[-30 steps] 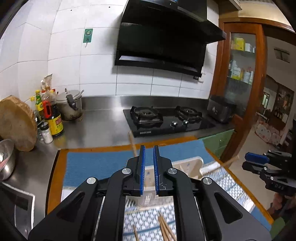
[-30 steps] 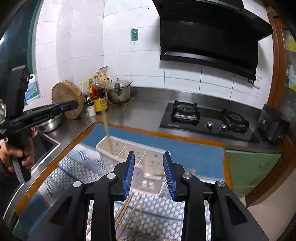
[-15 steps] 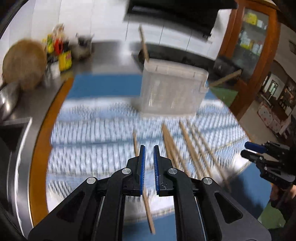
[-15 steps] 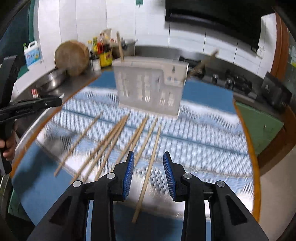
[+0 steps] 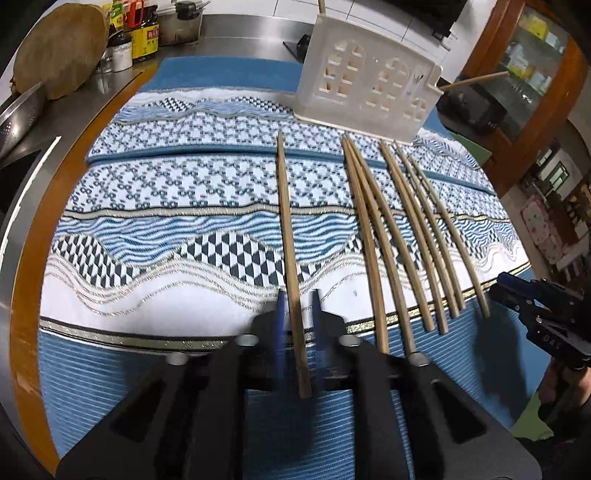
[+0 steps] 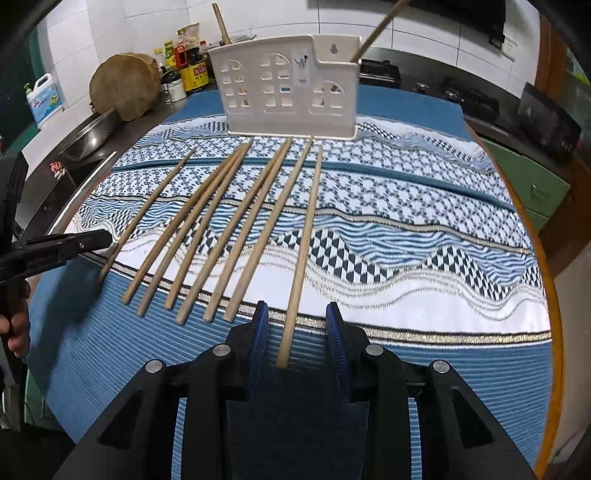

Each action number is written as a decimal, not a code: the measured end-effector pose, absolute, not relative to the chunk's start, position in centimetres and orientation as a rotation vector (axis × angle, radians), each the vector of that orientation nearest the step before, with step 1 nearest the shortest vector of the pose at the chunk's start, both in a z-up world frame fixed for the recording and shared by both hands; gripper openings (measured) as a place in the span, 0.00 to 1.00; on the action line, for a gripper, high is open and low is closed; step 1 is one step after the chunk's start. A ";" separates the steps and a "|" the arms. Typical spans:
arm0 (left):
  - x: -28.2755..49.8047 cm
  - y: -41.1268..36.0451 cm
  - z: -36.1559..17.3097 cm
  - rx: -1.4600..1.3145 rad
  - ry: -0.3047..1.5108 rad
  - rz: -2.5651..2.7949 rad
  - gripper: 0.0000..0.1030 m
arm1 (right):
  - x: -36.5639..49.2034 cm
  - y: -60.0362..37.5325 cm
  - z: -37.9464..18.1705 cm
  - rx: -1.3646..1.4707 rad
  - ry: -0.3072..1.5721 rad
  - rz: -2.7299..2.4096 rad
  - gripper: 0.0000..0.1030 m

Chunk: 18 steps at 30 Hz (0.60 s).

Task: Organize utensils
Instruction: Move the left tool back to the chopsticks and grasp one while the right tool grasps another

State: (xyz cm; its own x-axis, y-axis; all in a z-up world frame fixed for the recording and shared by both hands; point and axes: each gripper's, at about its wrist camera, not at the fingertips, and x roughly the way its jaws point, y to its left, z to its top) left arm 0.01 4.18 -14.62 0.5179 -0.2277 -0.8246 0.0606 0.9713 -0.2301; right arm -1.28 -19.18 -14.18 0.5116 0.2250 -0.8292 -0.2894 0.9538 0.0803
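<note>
Several wooden chopsticks (image 5: 406,240) lie side by side on a blue-and-white patterned cloth (image 5: 184,192). Behind them stands a white slotted utensil holder (image 5: 369,88) (image 6: 291,96) with chopsticks (image 6: 380,26) sticking out of it. My left gripper (image 5: 298,308) hangs low over the leftmost chopstick (image 5: 286,221). Its jaws are opening, and the stick lies between the blue pads without being pressed. My right gripper (image 6: 297,314) stands open astride the rightmost chopstick (image 6: 306,240), pads clear of it. Each gripper also shows at the edge of the other's view.
A round wooden chopping block (image 6: 125,85), sauce bottles (image 5: 144,29) and a metal bowl (image 6: 92,133) stand at the back left beside a sink. A gas stove (image 6: 469,96) sits at the back right. The cloth covers a wood-edged table (image 5: 22,295).
Both grippers have dropped and tipped down from facing the stove to just above the cloth. The left jaws, shut before, have parted. Each gripper now straddles a chopstick.
</note>
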 end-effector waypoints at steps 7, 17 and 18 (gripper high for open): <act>-0.2 3.8 -15.1 -0.161 0.995 -0.171 0.31 | -1.3 -19.6 -15.0 -0.051 1.000 0.293 0.25; -0.2 2.6 -15.4 -0.084 0.979 -0.168 0.19 | -0.4 -18.9 -15.3 -0.051 1.000 0.310 0.19; -0.2 2.7 -15.5 -0.089 0.979 -0.168 0.19 | -0.3 -18.7 -15.4 -0.054 1.002 0.313 0.18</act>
